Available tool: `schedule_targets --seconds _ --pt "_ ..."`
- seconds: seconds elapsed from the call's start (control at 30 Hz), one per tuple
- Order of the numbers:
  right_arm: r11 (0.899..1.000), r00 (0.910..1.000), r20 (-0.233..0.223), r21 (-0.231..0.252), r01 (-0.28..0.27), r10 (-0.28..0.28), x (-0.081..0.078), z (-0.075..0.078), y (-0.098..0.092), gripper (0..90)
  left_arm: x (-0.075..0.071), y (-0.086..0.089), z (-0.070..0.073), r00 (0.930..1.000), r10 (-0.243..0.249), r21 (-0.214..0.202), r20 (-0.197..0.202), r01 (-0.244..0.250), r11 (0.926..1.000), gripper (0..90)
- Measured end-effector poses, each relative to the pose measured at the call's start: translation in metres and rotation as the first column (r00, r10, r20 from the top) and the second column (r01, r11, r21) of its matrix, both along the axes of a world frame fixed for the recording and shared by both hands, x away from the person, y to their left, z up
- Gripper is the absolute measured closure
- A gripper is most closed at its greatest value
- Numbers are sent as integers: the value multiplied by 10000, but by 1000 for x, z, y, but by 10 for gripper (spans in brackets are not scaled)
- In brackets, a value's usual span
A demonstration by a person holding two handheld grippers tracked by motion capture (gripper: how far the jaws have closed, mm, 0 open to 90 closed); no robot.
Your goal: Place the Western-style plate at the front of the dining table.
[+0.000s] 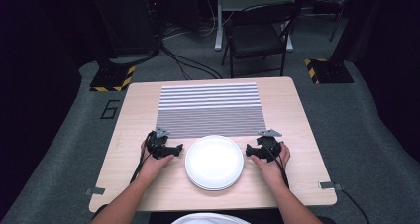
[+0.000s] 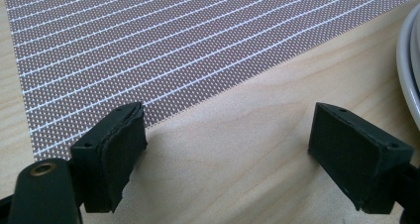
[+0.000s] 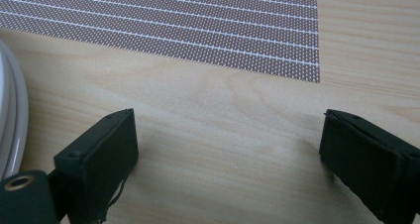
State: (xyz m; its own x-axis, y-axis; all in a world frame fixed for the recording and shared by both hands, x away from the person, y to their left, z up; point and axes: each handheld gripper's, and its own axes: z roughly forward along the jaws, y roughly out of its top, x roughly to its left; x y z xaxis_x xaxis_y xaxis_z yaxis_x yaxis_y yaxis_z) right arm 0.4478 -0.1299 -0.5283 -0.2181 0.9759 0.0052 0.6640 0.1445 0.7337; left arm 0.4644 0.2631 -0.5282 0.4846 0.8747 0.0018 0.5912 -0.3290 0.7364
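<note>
Plates | between left hand-held gripper and right hand-held gripper | both agape, empty

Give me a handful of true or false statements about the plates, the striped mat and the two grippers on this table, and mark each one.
1. The white plates sit between the left gripper and the right gripper. True.
2. The left gripper is shut on the plate rim. False: its jaws stand open over bare wood.
3. The striped mat lies beyond the plates, farther from the person. True.
4. The right gripper holds the mat's corner. False: it is open, and the mat lies ahead of it.
5. A folding chair stands beyond the table. True.
</note>
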Motion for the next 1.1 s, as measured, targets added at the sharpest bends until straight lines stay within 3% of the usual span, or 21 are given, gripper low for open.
schedule_targets --seconds 0.47,0.63,0.7,1.1 --pt "10000 10000 0 14 -24 24 0 0 0 77 0 1 1 9999 -76 15 -79 76 10000 150" --pt "10000 10000 53 24 -32 32 -1 0 1 99 0 3 1 10000 1 -50 24 -1 10000 189" --pt "9999 9998 140 34 -114 113 -2 1 1 147 0 4 0 9999 101 -187 125 -99 9998 225" --pt "9997 9996 190 98 -215 213 -3 1 1 185 0 5 1 9993 329 -159 161 -326 9993 278"
